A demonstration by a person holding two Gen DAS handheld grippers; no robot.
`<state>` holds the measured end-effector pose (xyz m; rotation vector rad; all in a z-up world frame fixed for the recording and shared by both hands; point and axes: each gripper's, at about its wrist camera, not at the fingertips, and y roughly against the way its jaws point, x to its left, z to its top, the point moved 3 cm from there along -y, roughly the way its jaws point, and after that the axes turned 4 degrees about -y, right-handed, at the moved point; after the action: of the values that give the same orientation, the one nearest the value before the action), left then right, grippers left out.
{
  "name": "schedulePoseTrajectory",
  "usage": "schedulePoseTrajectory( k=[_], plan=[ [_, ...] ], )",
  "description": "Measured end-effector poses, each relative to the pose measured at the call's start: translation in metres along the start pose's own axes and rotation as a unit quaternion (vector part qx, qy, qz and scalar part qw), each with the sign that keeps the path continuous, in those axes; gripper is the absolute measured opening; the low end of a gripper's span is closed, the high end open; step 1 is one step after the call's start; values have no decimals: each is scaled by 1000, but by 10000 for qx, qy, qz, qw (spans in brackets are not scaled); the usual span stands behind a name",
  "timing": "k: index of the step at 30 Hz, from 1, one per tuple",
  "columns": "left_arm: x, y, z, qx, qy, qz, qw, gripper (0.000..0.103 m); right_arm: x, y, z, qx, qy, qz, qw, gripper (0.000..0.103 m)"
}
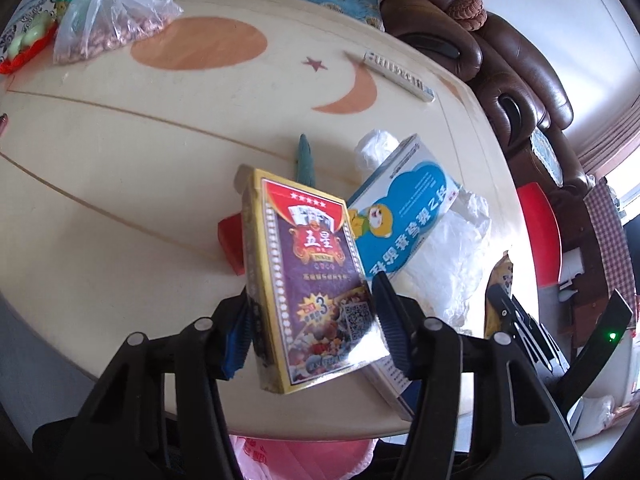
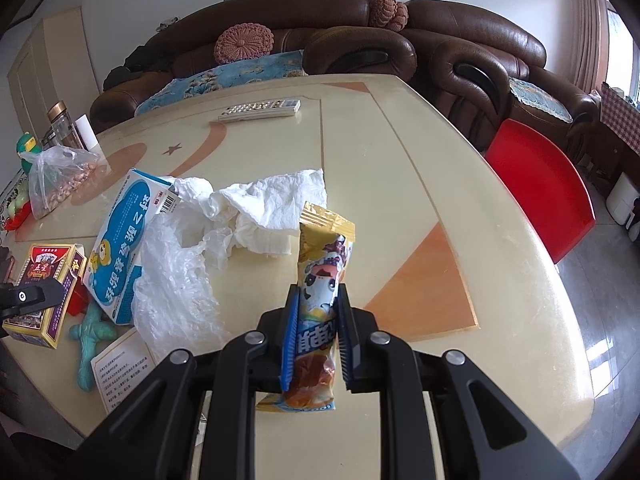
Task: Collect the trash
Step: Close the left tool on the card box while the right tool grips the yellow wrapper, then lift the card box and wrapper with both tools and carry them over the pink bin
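Note:
My left gripper (image 1: 316,316) is shut on a purple and gold playing-card box (image 1: 308,276), held above the cream table (image 1: 120,168); the box also shows in the right wrist view (image 2: 48,280). My right gripper (image 2: 318,324) is shut on a yellow snack wrapper (image 2: 322,280), held upright over the table (image 2: 400,168). A blue and white medicine box (image 2: 120,248), a crumpled white tissue (image 2: 272,204), a clear plastic bag (image 2: 176,280) and a printed leaflet (image 2: 120,368) lie on the table between the grippers. The medicine box (image 1: 404,208) lies right of the card box.
A teal toy (image 2: 90,340), a small red piece (image 1: 230,240), a remote control (image 2: 260,109) and a bag of nuts (image 2: 56,180) lie on the table. A brown sofa (image 2: 440,52) and a red chair (image 2: 536,188) stand beyond it. A pink bag (image 1: 300,456) hangs below the near edge.

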<state>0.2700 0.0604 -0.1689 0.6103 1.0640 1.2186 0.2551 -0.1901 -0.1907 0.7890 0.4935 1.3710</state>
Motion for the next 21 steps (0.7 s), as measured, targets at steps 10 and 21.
schedulePoseTrajectory(
  k=[10, 21],
  plan=[
    [3, -3, -5, 12, -68, 26, 10000, 19, 0, -3, 0, 11, 7, 5, 10000, 18],
    [-2, 11, -7, -183, -212, 119, 9995, 19, 0, 17, 3, -237, 108, -28, 9997, 17]
  ],
)
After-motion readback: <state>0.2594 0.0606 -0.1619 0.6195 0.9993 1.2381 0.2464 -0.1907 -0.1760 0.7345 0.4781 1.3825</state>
